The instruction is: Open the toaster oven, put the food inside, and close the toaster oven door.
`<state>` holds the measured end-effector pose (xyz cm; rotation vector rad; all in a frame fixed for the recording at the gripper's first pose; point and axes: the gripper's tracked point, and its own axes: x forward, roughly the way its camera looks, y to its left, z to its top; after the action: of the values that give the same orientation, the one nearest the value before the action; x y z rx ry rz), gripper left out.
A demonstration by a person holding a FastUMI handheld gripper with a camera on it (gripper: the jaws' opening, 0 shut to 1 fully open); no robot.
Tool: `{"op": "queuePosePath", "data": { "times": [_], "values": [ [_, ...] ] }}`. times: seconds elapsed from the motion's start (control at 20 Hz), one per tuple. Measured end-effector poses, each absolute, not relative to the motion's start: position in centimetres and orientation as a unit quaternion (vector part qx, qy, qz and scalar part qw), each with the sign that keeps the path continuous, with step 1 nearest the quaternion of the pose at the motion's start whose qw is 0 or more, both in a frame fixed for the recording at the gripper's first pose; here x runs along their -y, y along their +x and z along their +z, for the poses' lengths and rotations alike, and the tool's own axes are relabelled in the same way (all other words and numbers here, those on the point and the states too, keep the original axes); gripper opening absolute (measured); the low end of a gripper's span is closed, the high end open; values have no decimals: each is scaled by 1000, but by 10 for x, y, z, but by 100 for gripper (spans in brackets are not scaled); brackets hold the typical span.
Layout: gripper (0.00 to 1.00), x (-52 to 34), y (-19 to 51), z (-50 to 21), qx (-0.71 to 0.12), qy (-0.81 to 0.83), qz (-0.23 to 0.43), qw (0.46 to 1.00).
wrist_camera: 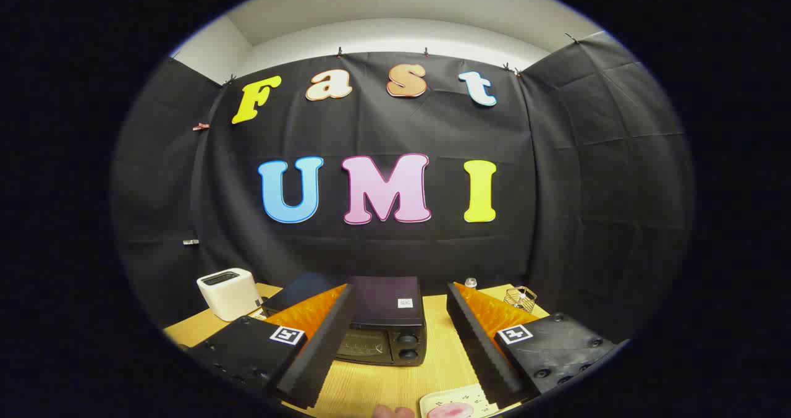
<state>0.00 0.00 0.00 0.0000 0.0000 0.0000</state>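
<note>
Straight ahead between the parted, empty jaws of the gripper (398, 344) sat the toaster oven (383, 325), door closed, facing them on the counter (371, 393).

The black toaster oven (386, 331) sits on the wooden table with its door shut, two knobs at its right, while pink food (450, 411) lies on a pale plate (460, 399) nearer.

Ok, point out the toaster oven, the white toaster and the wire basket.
toaster oven (386, 307): gripper view, on its dark top panel.
white toaster (230, 294): gripper view, on its front face.
wire basket (520, 297): gripper view, on its wire rim.
</note>
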Motion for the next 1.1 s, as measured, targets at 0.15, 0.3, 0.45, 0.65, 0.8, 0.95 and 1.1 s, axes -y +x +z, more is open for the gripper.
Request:
{"op": "queuePosePath", "data": {
  "times": [0.15,0.3,0.45,0.65,0.8,0.95,1.1],
  "values": [
    [97,-1,1,0,1,-7,1,1000],
    [97,-1,2,-2,-2,-8,1,1000],
    [97,-2,4,-2,-4,-11,1,1000],
    [97,-4,7,-2,-4,-13,3,1000],
    [97,-8,9,0,0,-13,-1,1000],
    [97,-30,18,-1,9,-12,2,1000],
    [99,-64,34,-12,5,-15,10,1000]
  ]
}}
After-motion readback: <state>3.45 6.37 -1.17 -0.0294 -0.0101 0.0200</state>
